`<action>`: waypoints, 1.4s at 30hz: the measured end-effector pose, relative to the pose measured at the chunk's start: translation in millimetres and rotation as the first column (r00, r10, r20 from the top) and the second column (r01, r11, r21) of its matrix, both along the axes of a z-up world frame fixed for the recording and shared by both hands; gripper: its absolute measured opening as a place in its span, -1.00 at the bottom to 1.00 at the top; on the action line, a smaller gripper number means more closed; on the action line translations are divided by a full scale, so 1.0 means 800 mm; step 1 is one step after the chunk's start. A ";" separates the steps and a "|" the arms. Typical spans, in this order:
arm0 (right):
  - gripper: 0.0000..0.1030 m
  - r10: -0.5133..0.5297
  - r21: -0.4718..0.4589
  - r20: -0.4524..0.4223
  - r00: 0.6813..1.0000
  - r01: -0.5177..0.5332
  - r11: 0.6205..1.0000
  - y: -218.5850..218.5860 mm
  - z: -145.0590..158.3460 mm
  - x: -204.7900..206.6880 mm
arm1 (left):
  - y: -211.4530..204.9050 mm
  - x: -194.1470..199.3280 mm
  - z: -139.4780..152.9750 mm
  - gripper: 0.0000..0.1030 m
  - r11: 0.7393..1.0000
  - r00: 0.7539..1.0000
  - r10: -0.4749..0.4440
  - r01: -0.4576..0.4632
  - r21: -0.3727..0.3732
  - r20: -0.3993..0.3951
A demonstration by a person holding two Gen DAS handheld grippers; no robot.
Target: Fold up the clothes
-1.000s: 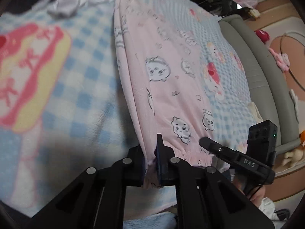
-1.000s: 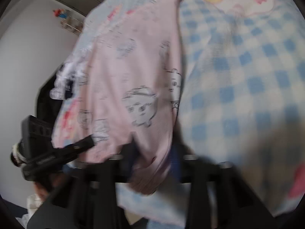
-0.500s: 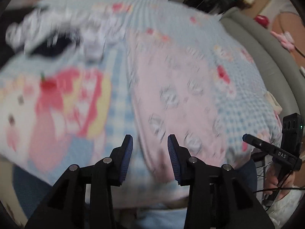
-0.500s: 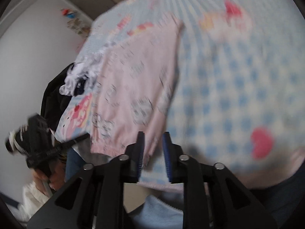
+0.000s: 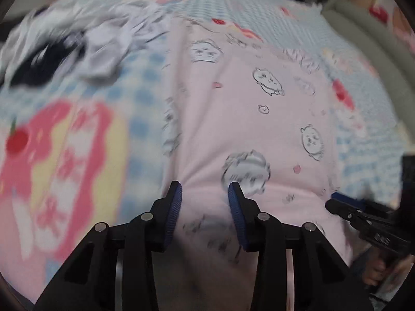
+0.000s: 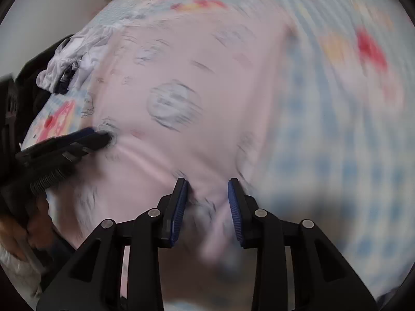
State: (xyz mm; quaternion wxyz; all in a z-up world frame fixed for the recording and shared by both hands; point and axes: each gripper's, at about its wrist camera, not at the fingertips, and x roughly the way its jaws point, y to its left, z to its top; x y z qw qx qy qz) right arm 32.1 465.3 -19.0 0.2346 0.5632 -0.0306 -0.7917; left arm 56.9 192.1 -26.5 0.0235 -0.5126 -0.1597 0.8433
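Down at the near edge of the bed, the left gripper (image 5: 205, 194) hung with its blue-padded fingers (image 5: 174, 207) spread apart, nothing pinched, the pink garment (image 5: 246, 129) lying slack in the gap beneath them. Just beside it to the right, the right gripper (image 6: 207, 194) sat over the garment's near hem; its jaws were closing, cloth bunched between them, but the pads (image 6: 179, 207) stood clear of the fabric on both sides. Each wrist view caught the other tool at its side: the right gripper's tips (image 5: 337, 203) touching the garment's near right edge, the left gripper's tips (image 6: 101, 138) on the cloth near its left edge. A bit of a hand (image 6: 15, 230) showed at the lower left of the right view.

The pink garment, printed with small cartoon faces, lay spread flat on the blue checked bedcover (image 5: 145, 96), running from the near edge away toward the far side. Its left edge ran straight, with an open strip of bedcover beside it carrying a large pink and yellow print (image 5: 64, 171). On its right, bare checked cover (image 6: 350, 155) stretched well out.

Further back on the left, a crumpled heap of white and dark clothes (image 5: 77, 46) sat near the garment's far left corner; blur hid whether they touched. Beyond the bed's right edge curved a grey padded rim (image 5: 376, 51).
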 end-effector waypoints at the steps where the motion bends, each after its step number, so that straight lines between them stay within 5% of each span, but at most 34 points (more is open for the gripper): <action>1: -0.63 -0.027 -0.006 0.006 1.000 0.027 1.000 0.018 0.004 0.010 | -0.008 0.013 0.006 -0.20 1.000 1.000 0.002 -0.002 0.017 -0.014; 4: -0.48 -0.071 -0.030 -0.010 0.997 0.071 0.997 0.041 0.033 0.030 | -0.003 0.037 0.033 0.06 0.994 0.993 -0.045 0.057 0.098 -0.113; 6: -0.40 -0.052 -0.064 -0.064 0.997 0.048 0.997 0.031 0.057 0.039 | 0.022 0.042 0.041 0.07 0.985 0.981 -0.110 0.130 0.117 -0.161; 9: -0.37 0.047 -0.104 -0.084 0.995 -0.055 0.993 -0.008 0.068 0.049 | 0.057 0.034 0.022 0.07 0.986 0.985 -0.161 0.163 0.025 -0.066; 11: -0.37 0.110 -0.024 -0.064 0.992 -0.112 0.993 -0.036 0.049 0.059 | 0.056 0.040 0.000 0.07 0.990 0.990 -0.139 0.139 -0.032 0.013; 13: -0.41 0.106 0.051 -0.023 0.994 -0.104 0.993 -0.035 0.023 0.067 | 0.039 0.058 -0.004 0.05 0.992 0.993 -0.120 0.121 -0.040 0.020; 15: -0.43 0.051 -0.004 -0.001 0.999 -0.051 0.999 -0.006 0.015 0.077 | 0.023 0.077 -0.002 0.01 0.993 0.994 -0.107 0.107 -0.038 0.015; 18: -0.38 -0.026 0.059 0.000 1.000 0.026 0.998 0.022 0.025 0.087 | 0.011 0.092 0.006 0.02 0.997 0.997 -0.075 0.075 0.036 -0.012; 21: -0.32 -0.047 -0.092 -0.026 0.999 0.044 0.995 0.031 0.053 0.092 | 0.010 0.093 0.018 0.03 0.988 0.997 -0.050 0.058 0.145 -0.058; 23: -0.27 -0.013 -0.119 -0.041 0.999 0.008 0.993 0.017 0.060 0.093 | 0.021 0.087 0.013 0.03 0.993 0.997 -0.070 0.072 0.094 -0.026; 26: -0.27 0.015 -0.026 -0.011 1.000 -0.016 1.000 0.000 0.044 0.096 | 0.008 0.091 -0.009 0.05 0.998 0.997 -0.049 0.046 0.048 0.063; 28: -0.31 -0.017 0.064 0.061 0.998 0.013 0.998 0.009 0.025 0.100 | -0.008 0.096 -0.007 0.04 0.995 0.996 -0.063 0.059 0.075 0.057; 31: -0.31 -0.069 0.001 0.022 0.997 0.069 0.998 0.033 0.057 0.107 | -0.023 0.099 0.006 0.03 0.992 0.998 -0.059 0.057 0.110 0.020; 34: 0.14 -0.094 -0.102 -0.008 0.996 0.093 0.990 0.044 0.074 0.099 | -0.027 0.102 -0.002 0.03 0.977 0.999 -0.022 0.014 0.215 0.035; 37: 0.03 -0.085 -0.182 0.075 0.994 0.097 0.979 0.029 0.052 0.085 | -0.007 0.104 -0.015 -0.01 0.980 0.998 -0.020 0.009 0.196 0.053; 39: -0.16 -0.069 -0.138 0.091 0.993 0.081 0.987 0.015 0.037 0.083 | 0.008 0.104 -0.020 0.01 0.988 0.998 -0.017 0.008 0.153 0.058; 42: -0.28 -0.068 -0.049 0.073 0.995 0.071 0.996 0.000 0.018 0.087 | -0.008 0.108 -0.018 -0.04 0.983 0.998 0.023 -0.034 0.182 0.064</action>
